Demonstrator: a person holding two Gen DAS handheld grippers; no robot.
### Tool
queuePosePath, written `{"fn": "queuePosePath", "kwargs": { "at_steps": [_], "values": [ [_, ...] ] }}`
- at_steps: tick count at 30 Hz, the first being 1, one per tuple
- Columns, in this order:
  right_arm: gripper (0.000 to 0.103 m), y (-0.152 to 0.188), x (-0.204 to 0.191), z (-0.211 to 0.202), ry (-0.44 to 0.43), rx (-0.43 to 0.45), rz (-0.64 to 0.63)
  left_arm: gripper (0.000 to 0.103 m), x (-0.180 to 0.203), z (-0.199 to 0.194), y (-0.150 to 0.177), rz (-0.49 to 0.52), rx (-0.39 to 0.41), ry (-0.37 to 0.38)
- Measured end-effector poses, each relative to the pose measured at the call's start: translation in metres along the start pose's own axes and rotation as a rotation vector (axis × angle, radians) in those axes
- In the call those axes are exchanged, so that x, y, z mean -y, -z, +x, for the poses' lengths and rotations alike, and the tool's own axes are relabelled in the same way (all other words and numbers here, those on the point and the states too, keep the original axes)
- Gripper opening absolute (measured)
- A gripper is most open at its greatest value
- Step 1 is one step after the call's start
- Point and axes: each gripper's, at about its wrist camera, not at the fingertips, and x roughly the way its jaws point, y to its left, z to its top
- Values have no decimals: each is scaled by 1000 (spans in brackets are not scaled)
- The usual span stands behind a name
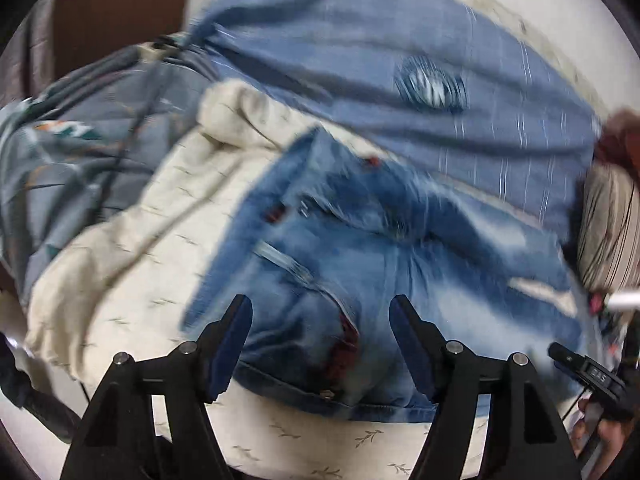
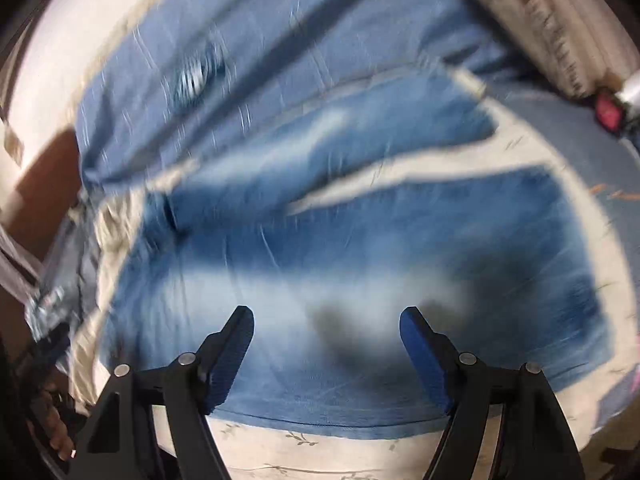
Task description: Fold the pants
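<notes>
Both views smear with motion blur — the jeans (image 2: 360,240) lose their seams in the right wrist view, their legs run behind the gripper arms, and the striped pillow (image 1: 608,232) at far right is cut off by the lens edge.

The faded blue denim pants (image 1: 360,264) lie spread on a cream bedsheet with a small leaf print, and both views are blurred. In the left wrist view the waistband with a metal button is at the near edge, a dark red lining shows at the open fly, and there are pale worn patches on the cloth. In the right wrist view the pants (image 2: 320,264) show two legs lying side by side, with a narrow strip of sheet between them.
</notes>
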Motion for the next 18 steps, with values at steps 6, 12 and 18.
{"fn": "queuePosePath", "kwargs": {
  "at_steps": [6, 12, 18],
  "values": [
    [78, 7, -20, 21, 109, -87, -99, 78, 6, 67, 31, 114, -170, -99],
    [78, -27, -25, -11, 84, 2, -83, 77, 10, 37, 2, 153, -100, -26],
    [78, -100, -1, -20, 56, 65, -77, 78, -3, 51, -81, 58, -32, 64]
  ]
}}
